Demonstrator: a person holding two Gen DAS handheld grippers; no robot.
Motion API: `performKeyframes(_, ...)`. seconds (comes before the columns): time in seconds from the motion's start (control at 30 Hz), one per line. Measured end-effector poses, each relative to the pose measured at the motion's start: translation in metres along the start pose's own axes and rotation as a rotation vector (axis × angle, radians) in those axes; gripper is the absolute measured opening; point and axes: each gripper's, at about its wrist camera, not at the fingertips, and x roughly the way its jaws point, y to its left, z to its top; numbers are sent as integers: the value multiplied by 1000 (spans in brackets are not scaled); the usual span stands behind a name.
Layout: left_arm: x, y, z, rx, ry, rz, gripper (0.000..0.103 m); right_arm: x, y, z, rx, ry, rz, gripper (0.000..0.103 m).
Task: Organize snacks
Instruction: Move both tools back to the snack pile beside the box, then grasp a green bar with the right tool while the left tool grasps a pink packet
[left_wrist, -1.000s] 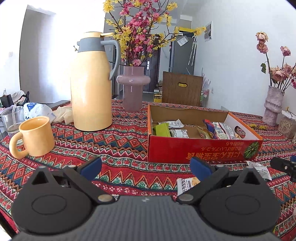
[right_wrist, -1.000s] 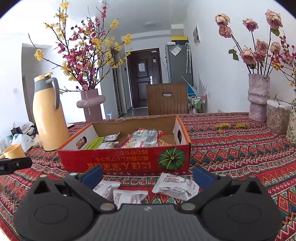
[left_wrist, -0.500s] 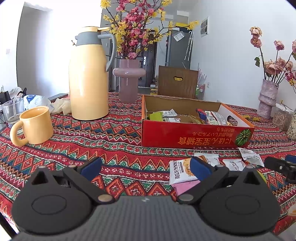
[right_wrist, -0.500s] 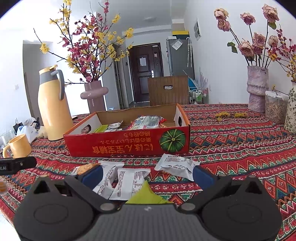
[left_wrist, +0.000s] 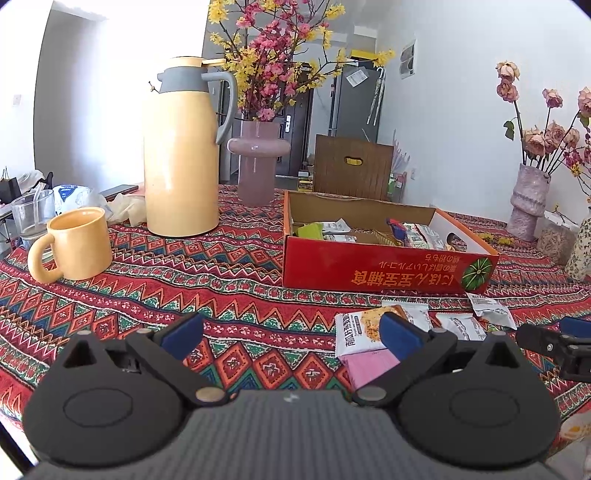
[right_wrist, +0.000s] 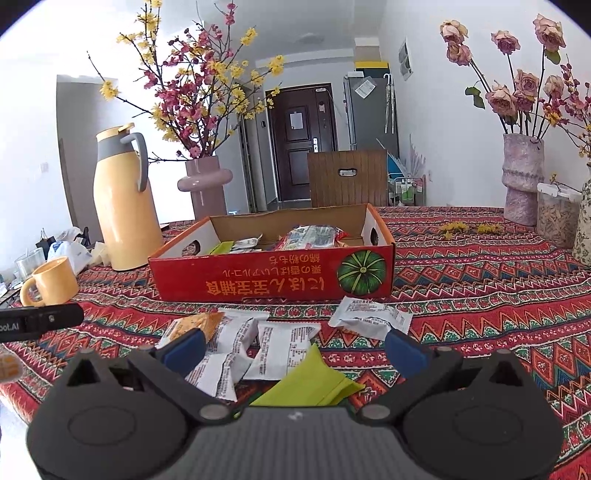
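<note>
Loose snack packets (right_wrist: 258, 347): a cluster on the patterned cloth of the bench (right_wrist: 480, 295), near its front edge, just in front of the red cardboard box (right_wrist: 273, 275). Items: several white printed packets overlapping one another; one orange-printed packet (left_wrist: 364, 326) at the left end of the cluster; one pink packet (left_wrist: 369, 365) partly under it; one lime-green packet (right_wrist: 314, 382) nearest the front edge; one white packet (right_wrist: 369, 319) lying apart to the right, below the box's pumpkin picture.

Red cardboard box: open-topped, mid-bench, with more packets inside, white and green among them.

Right gripper (right_wrist: 295, 349): fingers spread wide, empty, above the cluster, blue pads to either side of it.

Left gripper (left_wrist: 291, 332): fingers spread wide, empty, over bare cloth to the left of the cluster; its right pad overlaps the orange-printed packet in view, contact cannot be told.

Left side of bench: yellow mug (left_wrist: 74, 245), tall yellow thermos jug (left_wrist: 181, 162), mauve vase of blossom branches (left_wrist: 258, 162) behind it.

Far right corner: textured vase of dried roses (right_wrist: 522, 177).
</note>
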Motion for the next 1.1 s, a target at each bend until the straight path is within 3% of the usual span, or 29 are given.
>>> performKeyframes(0.43, -2, 1, -7, -5, 27, -11, 103, 11, 15, -16, -30, 114, -56, 101)
performKeyframes(0.73, 2, 1, -9, -10, 52, -1, 103, 20, 10, -25, 21, 190, -71, 82)
performKeyframes(0.83, 1, 1, -9, -7, 53, -1, 103, 23, 8, -28, 31, 215, -85, 73)
performKeyframes(0.9, 0, 1, -9, -7, 53, -1, 103, 26, 5, -31, 32, 229, -98, 60)
performKeyframes(1.03, 0, 1, -10, -9, 56, 1, 103, 24, 5, -34, 6, 217, -118, 51)
performKeyframes(1.1, 0, 1, -10, -9, 57, 1, 103, 23, 5, -35, -17, 209, -135, 42)
